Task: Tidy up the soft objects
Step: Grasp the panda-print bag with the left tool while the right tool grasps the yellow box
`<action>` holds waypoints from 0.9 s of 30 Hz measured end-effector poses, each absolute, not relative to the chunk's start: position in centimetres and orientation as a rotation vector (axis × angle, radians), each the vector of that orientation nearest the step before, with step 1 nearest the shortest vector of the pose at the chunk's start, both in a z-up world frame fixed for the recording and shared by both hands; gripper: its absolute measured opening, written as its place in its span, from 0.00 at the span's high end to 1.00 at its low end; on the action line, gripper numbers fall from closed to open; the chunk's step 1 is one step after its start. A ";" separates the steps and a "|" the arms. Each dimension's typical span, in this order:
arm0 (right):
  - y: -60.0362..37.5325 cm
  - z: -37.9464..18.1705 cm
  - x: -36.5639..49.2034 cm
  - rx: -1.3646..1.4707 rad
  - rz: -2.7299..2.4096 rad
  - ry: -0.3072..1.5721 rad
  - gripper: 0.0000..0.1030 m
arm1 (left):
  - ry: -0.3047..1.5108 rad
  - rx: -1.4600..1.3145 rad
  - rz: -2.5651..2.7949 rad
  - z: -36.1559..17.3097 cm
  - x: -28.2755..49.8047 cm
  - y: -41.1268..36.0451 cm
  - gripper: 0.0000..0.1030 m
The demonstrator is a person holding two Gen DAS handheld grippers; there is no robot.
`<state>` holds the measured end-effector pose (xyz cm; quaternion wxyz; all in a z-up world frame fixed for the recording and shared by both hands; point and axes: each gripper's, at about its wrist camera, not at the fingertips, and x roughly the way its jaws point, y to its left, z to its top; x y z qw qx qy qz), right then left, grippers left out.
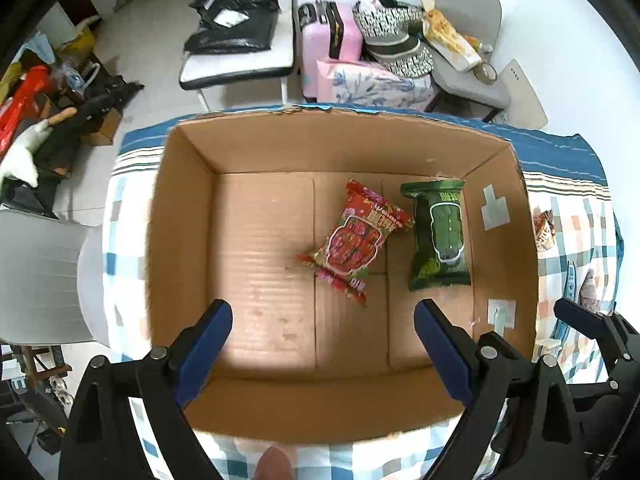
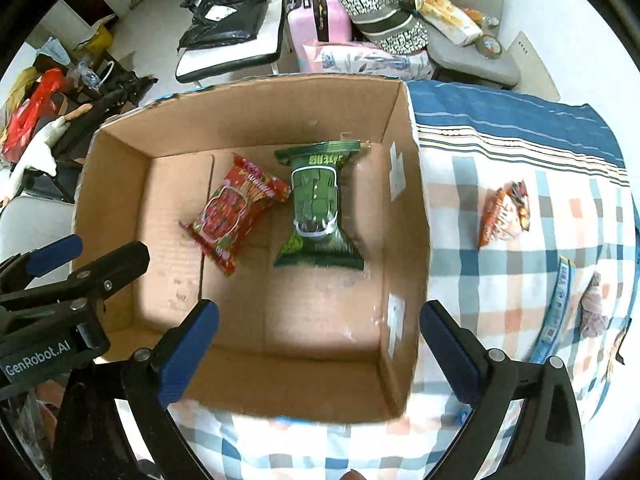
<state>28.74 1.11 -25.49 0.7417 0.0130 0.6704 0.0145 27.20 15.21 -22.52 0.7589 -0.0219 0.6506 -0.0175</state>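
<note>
Red packet [image 1: 356,240] and green packet [image 1: 439,236] lying side by side in cardboard box [image 1: 180,240], checked cloth [image 2: 520,280] lying under it, left gripper [image 1: 323,354] and right gripper [image 2: 319,354] both gaping wide, holding nothing, cluttered room behind

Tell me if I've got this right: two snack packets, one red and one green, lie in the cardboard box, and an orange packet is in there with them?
Not quite. The red packet and green packet do lie in the cardboard box, but the orange packet is outside it, on the checked cloth to the box's right. The right wrist view shows this.
</note>
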 end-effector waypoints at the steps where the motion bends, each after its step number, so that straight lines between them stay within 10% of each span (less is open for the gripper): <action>1: 1.3 -25.1 28.2 0.022 0.032 1.461 0.01 | 1.410 -0.052 -0.033 -22.1 26.6 15.4 0.10; 18: -1.7 -17.3 20.3 0.102 0.100 1.326 0.01 | 1.271 0.006 0.004 -14.6 19.4 12.5 0.10; 27: -15.7 -21.8 14.0 0.246 -0.153 1.426 0.01 | 1.228 0.256 -0.114 -15.4 19.9 0.6 0.09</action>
